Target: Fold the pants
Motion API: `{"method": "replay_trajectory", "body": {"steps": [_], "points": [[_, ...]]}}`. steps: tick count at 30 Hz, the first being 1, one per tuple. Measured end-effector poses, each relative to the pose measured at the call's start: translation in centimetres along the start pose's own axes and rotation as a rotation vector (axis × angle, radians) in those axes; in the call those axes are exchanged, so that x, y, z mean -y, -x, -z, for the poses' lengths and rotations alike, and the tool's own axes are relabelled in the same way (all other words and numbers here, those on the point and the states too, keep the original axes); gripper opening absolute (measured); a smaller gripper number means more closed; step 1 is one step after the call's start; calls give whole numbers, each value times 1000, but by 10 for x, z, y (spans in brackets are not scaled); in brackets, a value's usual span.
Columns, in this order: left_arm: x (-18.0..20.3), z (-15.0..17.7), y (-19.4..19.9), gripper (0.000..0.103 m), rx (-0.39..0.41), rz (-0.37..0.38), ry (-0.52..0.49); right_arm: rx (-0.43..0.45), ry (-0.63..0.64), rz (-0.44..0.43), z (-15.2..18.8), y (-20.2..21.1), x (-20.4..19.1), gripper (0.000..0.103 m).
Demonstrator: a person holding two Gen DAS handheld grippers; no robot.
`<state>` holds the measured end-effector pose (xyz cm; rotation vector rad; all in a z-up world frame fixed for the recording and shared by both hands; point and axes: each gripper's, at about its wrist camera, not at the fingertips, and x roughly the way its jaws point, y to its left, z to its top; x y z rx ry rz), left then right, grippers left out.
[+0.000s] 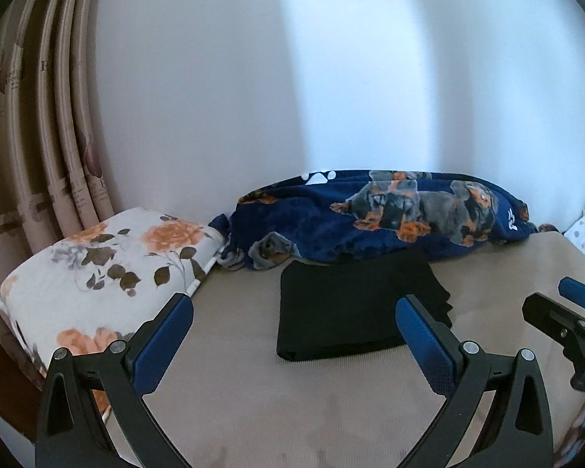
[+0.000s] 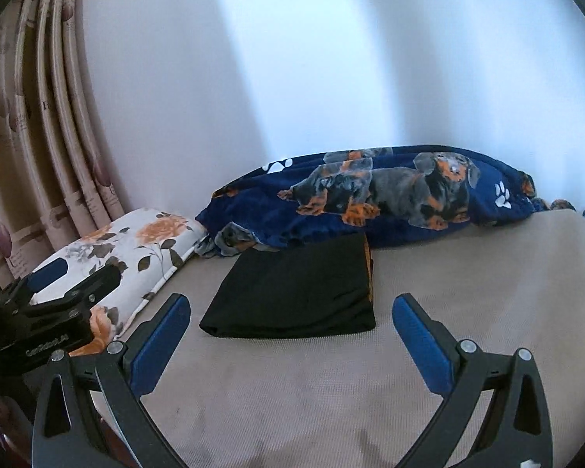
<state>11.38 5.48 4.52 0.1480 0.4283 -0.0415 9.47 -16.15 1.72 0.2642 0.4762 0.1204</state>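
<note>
While folded, one black pants [image 2: 296,288] lies between two open hand-held grippers.

Right wrist view: white lettering on the black body of the left hand-held gripper [image 2: 39,321], at the near left edge, reads roughly "GenRobot.AI"; the characters are small and slightly blurred, so the reading is uncertain. The curtain [image 2: 31,124] at far left carries printed script, of which only a capital "R" can be made out in each view [image 1: 45,65]; the smaller lines of text on its pale bands are too blurred to read. No other text, number or label is legible; the blue blanket [image 2: 370,199] against the far wall shows only white paw-print signs and dog pictures.
</note>
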Motion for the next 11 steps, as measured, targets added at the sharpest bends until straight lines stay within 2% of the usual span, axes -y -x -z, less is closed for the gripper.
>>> {"method": "replay_trajectory", "body": {"steps": [5, 7, 11], "points": [[1, 5, 5, 103, -20, 39, 11, -10, 10, 18, 4, 8, 0, 103], [1, 8, 6, 103, -23, 18, 14, -19, 17, 22, 6, 8, -2, 103], [1, 11, 11, 103, -28, 31, 30, -31, 21, 20, 10, 10, -4, 103]]}}
